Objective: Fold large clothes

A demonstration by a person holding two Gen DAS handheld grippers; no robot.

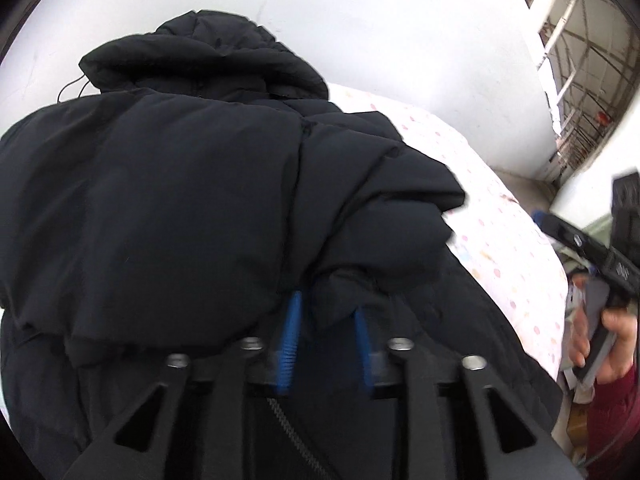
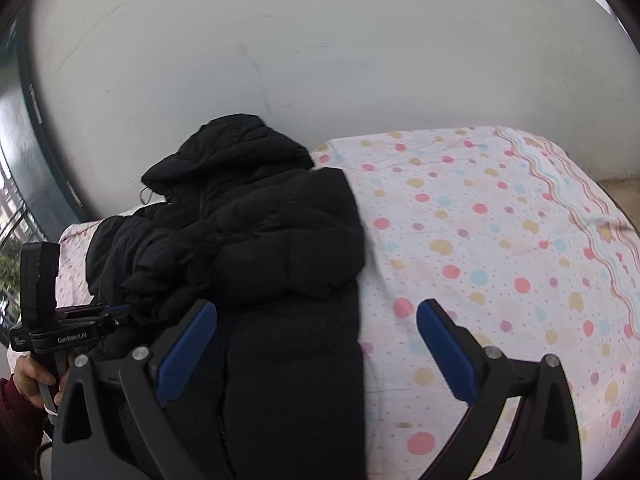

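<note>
Two views inspected. Left wrist view: the left claw (image 1: pixel 326 330) has its blue pads partly apart, with a bunched fold of the black padded hooded jacket (image 1: pixel 192 200) lying between them at the tips; whether the pads press on that fold cannot be told, as both are blurred. The jacket spreads directly ahead of and beneath this claw, its long axis running away from the claw toward the hood against the white wall (image 1: pixel 400 40). A zip line shows under the claw. The jacket's near hem is cut off below.

Right wrist view: the right claw (image 2: pixel 316 338) stands wide open and empty. The jacket lies ahead and to its left on the dotted pastel bedsheet (image 2: pixel 500 240), its straight right edge running between the pads. Judgement: the left claw is nearer the loose fold, the right nearer that edge. The jacket's far left side is hidden behind the left tool and the person's hand (image 2: pixel 32 380).
</note>
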